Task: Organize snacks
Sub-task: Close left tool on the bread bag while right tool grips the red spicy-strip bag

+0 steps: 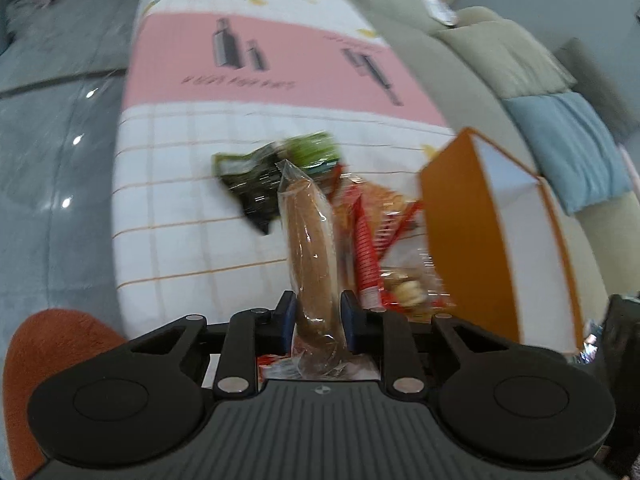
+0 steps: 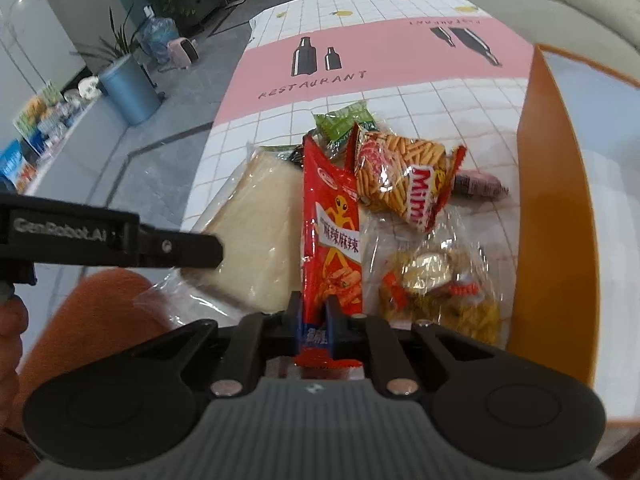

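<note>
While both grippers clamp snacks | left gripper point(image 1: 316, 314) pinches wrapped brown bread stick point(image 1: 310, 248) | right gripper point(image 2: 316, 314) pinches red spicy-strip packet point(image 2: 332, 232), long axes forward | orange box point(image 2: 552, 216) lies right, nearer the right gripper

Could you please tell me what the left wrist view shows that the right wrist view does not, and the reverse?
Left wrist only: the left gripper shut on a clear-wrapped brown bread. Right wrist only: the right gripper shut on a red spicy-strip packet, plus a Mimi snack bag and a blue bin. Both show the orange box and pink-banded tablecloth.
</note>
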Available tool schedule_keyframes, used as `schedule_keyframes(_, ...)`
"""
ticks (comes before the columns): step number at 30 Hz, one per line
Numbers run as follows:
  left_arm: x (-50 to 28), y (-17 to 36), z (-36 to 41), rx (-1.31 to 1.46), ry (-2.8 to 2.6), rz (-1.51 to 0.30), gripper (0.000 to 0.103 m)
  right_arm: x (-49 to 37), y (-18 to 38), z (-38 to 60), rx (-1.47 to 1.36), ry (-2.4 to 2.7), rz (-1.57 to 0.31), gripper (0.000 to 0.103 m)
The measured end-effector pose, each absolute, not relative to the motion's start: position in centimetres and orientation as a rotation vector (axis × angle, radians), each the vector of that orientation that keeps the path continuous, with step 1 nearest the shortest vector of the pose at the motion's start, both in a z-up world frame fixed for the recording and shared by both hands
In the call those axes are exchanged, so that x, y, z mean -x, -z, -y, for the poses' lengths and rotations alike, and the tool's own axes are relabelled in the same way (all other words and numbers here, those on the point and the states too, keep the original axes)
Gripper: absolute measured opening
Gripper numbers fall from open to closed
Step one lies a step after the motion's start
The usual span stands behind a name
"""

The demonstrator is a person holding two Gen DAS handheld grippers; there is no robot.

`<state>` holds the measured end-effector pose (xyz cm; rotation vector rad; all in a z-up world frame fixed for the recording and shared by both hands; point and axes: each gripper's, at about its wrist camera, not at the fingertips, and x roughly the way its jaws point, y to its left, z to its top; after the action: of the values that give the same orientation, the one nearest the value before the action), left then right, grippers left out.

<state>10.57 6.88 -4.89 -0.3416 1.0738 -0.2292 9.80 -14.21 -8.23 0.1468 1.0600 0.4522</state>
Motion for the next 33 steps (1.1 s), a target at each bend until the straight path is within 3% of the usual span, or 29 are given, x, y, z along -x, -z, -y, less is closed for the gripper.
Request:
schedule_keyframes(5,-10.9,4.5,-4.4,0.329,0.292,-1.073,0.027,-9.2,8.3,16.5,-0.220,-0.409,-1.074,0.006)
schedule_keyframes(11,-11.9,5.6,-2.1,0.229,0.235,-1.106,0.039,-8.8,8.3,17.7,-0.235,-0.368,-1.046,0.006)
schedule_keyframes(23,-11.8,4.2,-0.9,0.219,0.353,-1.018,0.037,-9.5,8.6,18.5,-0.252,-0.367,-1.032,0.011)
schedule_keyframes(33,-13.5,5.2,0.4,0.237,0.383,-1.054,0.038,-10.3,8.6,17.8,-0.239,-0.300,-1.009,0.011)
